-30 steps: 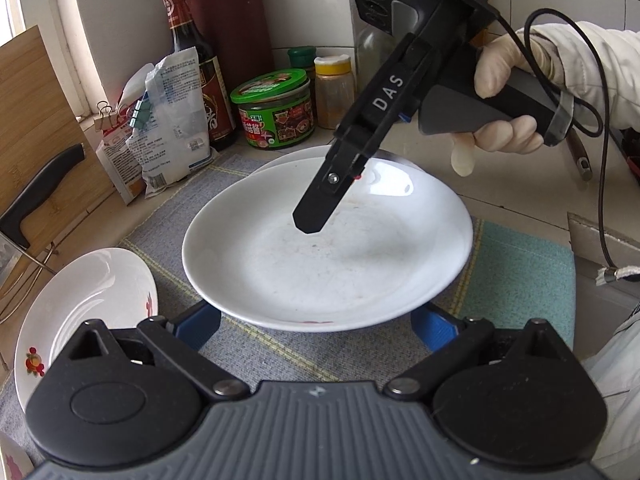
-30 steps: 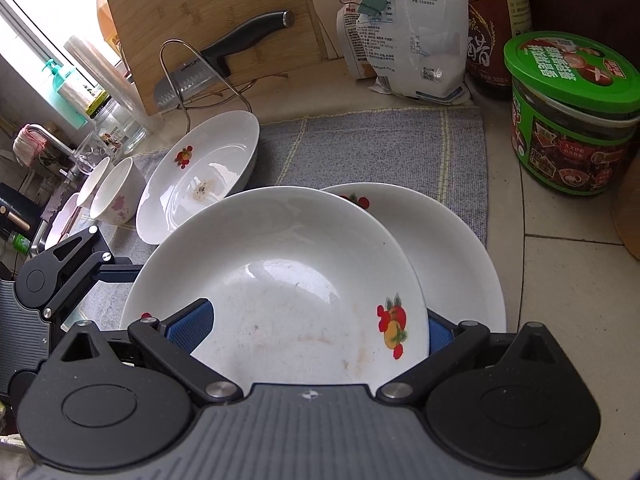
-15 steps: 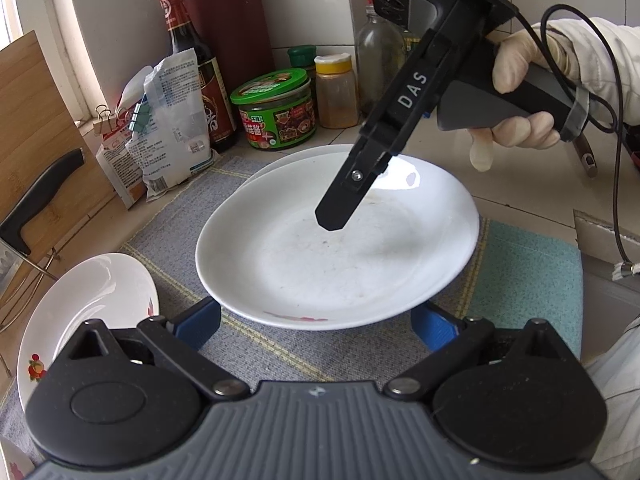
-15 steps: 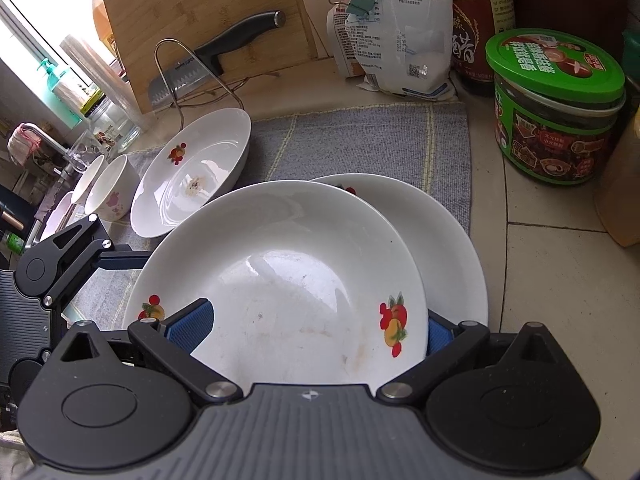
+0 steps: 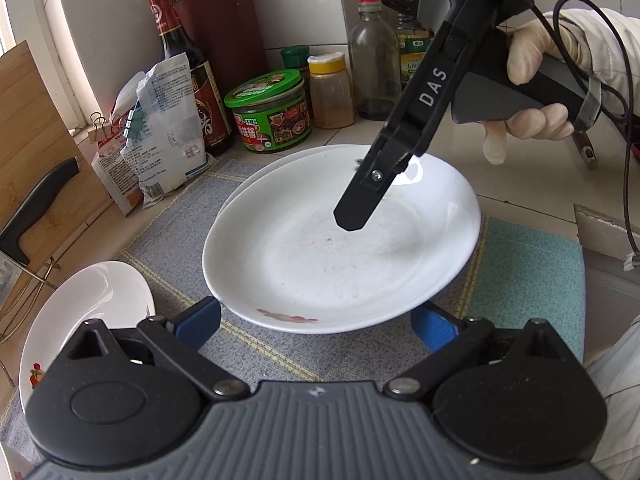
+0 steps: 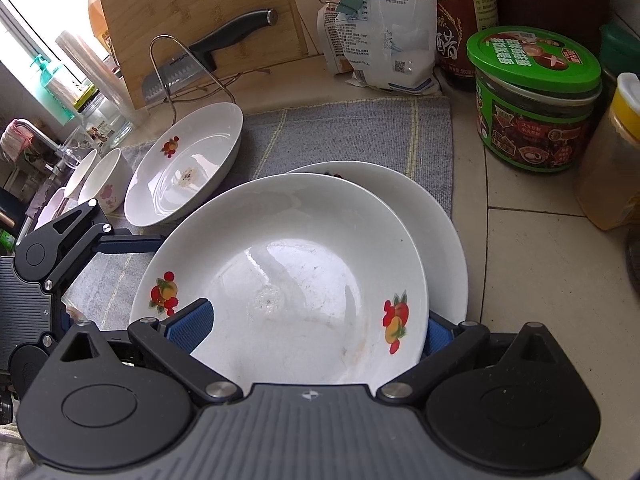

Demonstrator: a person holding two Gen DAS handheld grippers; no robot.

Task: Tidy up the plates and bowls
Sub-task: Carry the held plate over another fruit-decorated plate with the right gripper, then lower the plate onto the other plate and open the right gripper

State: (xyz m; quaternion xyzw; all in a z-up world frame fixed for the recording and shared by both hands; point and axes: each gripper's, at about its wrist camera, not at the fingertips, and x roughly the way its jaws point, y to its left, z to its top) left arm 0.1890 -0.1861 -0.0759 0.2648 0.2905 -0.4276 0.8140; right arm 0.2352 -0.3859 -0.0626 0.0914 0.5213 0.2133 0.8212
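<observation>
Two stacked plates (image 5: 340,248), both empty

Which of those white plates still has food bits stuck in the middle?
The plate off by itself, beside the small bowls near the knife rack: it shows a brownish patch at its centre. The two stacked plates by the gripper show only faint smears.

Black right tool (image 5: 352,216) marked "DAS", blue pads (image 6: 192,322), pale, possibly latex, glove (image 5: 532,92)
</observation>
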